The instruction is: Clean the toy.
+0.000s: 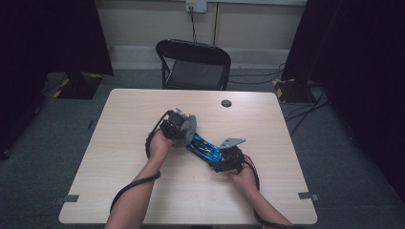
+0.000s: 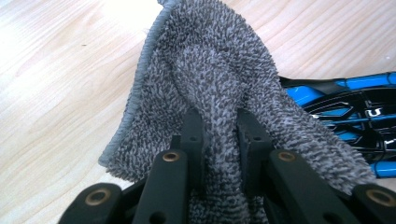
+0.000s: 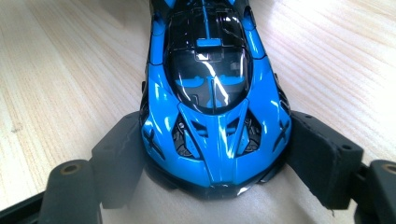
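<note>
1. Right gripper [image 3: 212, 182]: jaws spread wide, clamping the nose of the blue toy car [image 3: 210, 93] by both flanks.
2. Car's long axis runs straight ahead from those jaws, along the table [image 1: 143, 200].
3. Left gripper [image 2: 219, 135]: jaws pinching the grey cloth [image 2: 210, 70] at the car's far end, nearer for wiping.

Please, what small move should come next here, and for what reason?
Probably draw the grey cloth along the blue toy car in a short wiping stroke. The left gripper is shut on a fold of the cloth, which hangs beside the car, and the right gripper clamps the car's nose on the table.
</note>
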The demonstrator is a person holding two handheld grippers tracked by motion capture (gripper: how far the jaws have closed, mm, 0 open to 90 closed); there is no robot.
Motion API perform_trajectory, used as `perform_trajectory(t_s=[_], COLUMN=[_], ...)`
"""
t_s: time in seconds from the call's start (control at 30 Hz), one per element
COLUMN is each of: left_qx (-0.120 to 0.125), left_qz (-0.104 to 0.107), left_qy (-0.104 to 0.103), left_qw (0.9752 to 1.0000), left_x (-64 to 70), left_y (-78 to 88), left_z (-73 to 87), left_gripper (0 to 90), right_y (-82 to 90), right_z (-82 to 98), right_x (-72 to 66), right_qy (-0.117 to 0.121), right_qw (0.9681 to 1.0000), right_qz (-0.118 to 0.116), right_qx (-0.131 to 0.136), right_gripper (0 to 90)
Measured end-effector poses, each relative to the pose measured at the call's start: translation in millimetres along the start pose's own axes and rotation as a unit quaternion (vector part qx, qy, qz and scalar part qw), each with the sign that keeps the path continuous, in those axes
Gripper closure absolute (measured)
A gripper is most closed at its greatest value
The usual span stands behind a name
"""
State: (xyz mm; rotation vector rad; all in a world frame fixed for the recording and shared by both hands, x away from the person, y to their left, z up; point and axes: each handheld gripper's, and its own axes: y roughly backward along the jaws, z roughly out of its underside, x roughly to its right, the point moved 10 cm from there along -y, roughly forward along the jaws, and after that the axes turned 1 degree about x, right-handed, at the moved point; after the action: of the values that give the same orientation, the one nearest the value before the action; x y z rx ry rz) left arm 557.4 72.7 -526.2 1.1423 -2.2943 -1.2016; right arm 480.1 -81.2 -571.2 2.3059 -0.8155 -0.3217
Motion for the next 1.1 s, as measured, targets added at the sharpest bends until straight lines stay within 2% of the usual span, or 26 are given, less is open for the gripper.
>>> perform_trajectory(t_s=[0.33,0.37,0.67,0.93,1.1], left_qx=[-0.003,-0.005,-0.009,-0.009,0.002], left_qz=[-0.006,-0.008,-0.011,-0.015,-0.007], left_qy=[0.01,0.016,0.017,0.024,0.02], left_qw=[0.9999,0.9998,0.9997,0.9996,0.9998], left_x=[-7.3,-9.9,-15.8,-23.7,-20.6], left_y=[-2.0,-2.5,-1.0,5.4,15.4], left_z=[6.3,9.5,17.7,25.1,25.0], left_gripper=[75.9,75.9,75.9,75.9,75.8], right_y=[0.0,0.0,0.0,0.1,0.1], right_z=[0.0,-0.1,-0.1,0.0,0.0], right_x=[0.0,0.0,0.0,-0.1,-0.1], right_qy=[0.0,0.0,0.0,-0.001,-0.001], right_qw=[1.0,1.0,1.0,1.0,1.0], right_qz=[0.0,0.0,0.0,0.0,0.0], right_qx=[0.0,0.0,0.0,0.0,0.0], right_gripper=[24.0,24.0,24.0,23.9,23.8])
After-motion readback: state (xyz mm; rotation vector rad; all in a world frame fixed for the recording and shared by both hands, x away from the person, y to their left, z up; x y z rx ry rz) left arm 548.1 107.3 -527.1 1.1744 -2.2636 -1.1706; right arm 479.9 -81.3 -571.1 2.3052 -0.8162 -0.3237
